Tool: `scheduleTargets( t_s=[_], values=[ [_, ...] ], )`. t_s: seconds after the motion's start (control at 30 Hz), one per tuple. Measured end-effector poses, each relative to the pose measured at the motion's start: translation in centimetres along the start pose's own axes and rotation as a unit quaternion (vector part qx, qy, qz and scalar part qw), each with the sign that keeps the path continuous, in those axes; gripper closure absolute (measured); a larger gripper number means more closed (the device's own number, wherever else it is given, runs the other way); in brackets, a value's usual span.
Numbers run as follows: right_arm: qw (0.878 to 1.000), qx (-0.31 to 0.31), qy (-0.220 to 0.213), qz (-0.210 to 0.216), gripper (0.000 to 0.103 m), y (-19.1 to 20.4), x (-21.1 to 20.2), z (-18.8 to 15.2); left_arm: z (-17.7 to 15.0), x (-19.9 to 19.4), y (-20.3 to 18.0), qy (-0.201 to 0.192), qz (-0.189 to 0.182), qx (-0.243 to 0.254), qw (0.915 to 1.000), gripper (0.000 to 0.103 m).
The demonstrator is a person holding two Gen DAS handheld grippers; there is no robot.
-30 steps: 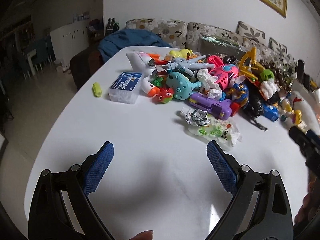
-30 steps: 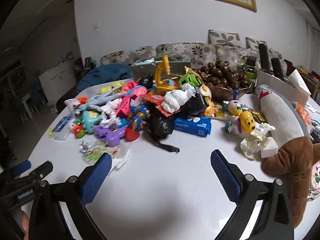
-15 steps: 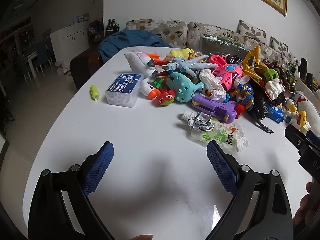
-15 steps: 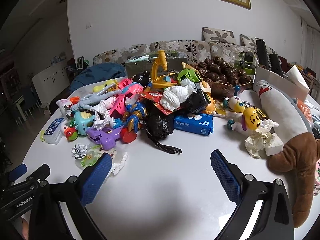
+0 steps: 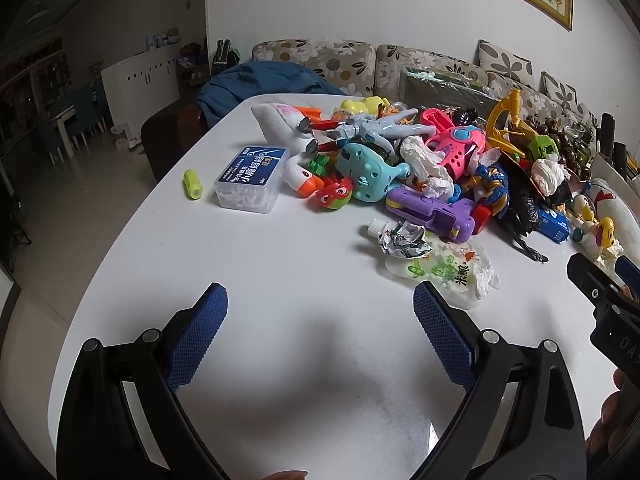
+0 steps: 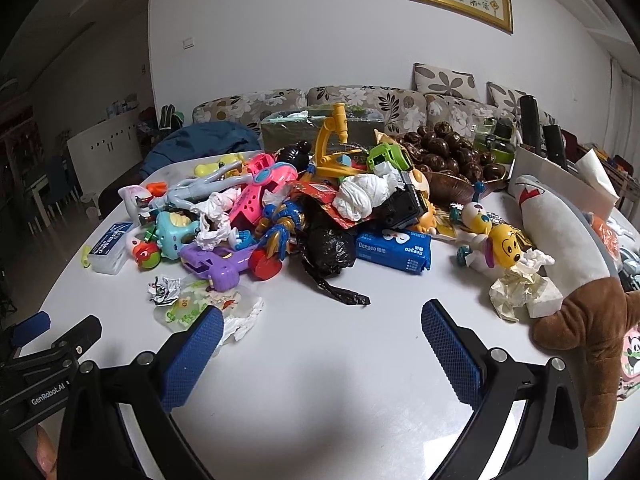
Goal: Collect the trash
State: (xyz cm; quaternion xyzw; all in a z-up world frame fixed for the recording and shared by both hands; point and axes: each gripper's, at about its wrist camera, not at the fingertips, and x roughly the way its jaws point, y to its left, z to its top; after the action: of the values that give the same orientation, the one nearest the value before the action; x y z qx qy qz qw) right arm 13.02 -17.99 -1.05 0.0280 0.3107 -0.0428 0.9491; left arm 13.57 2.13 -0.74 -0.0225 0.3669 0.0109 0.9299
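Observation:
A crumpled foil wrapper (image 5: 401,238) and a flattened white pouch with green print (image 5: 448,270) lie at the near edge of a toy pile on the white table (image 5: 260,264). My left gripper (image 5: 320,312) is open, low over bare table just short of them. The same wrapper (image 6: 163,289) and pouch (image 6: 200,306) show left in the right wrist view. A black plastic bag (image 6: 328,246), white tissue wads (image 6: 366,194) and a crumpled paper ball (image 6: 516,290) also lie there. My right gripper (image 6: 320,324) is open, empty.
Toys crowd the table's middle: a purple gun (image 5: 430,210), pink shoe (image 5: 454,148), yellow microscope (image 6: 334,140). A clear box with blue lid (image 5: 252,178), a blue tissue pack (image 6: 394,250), a plush shark (image 6: 560,232) and a brown plush (image 6: 596,328) lie around. A sofa (image 6: 360,100) is behind.
Both grippers have drawn back and risen slightly; the pile sits a little farther off in each view. Both stay open and nothing on the table has moved.

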Motion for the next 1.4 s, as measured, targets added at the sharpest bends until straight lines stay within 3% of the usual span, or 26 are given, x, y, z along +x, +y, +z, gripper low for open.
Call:
scheduleTargets(
  t_s=[1.1,1.23,1.4],
  values=[
    [1.000,0.003,0.010,0.004,0.005,-0.5,-0.3,-0.9,-0.4,-0.6,-0.4,0.000,-0.003,0.008,1.0000,0.011],
    [1.000,0.004,0.012,0.007,0.005,-0.5,-0.3,-1.1,-0.5,-0.9,-0.6,-0.015,0.019,0.013,0.9996,0.008],
    [1.000,0.002,0.015,0.008,0.005,-0.3,-0.2,-1.3,-0.5,-0.4,-0.6,0.007,-0.021,0.006,0.9997,0.008]
  ],
)
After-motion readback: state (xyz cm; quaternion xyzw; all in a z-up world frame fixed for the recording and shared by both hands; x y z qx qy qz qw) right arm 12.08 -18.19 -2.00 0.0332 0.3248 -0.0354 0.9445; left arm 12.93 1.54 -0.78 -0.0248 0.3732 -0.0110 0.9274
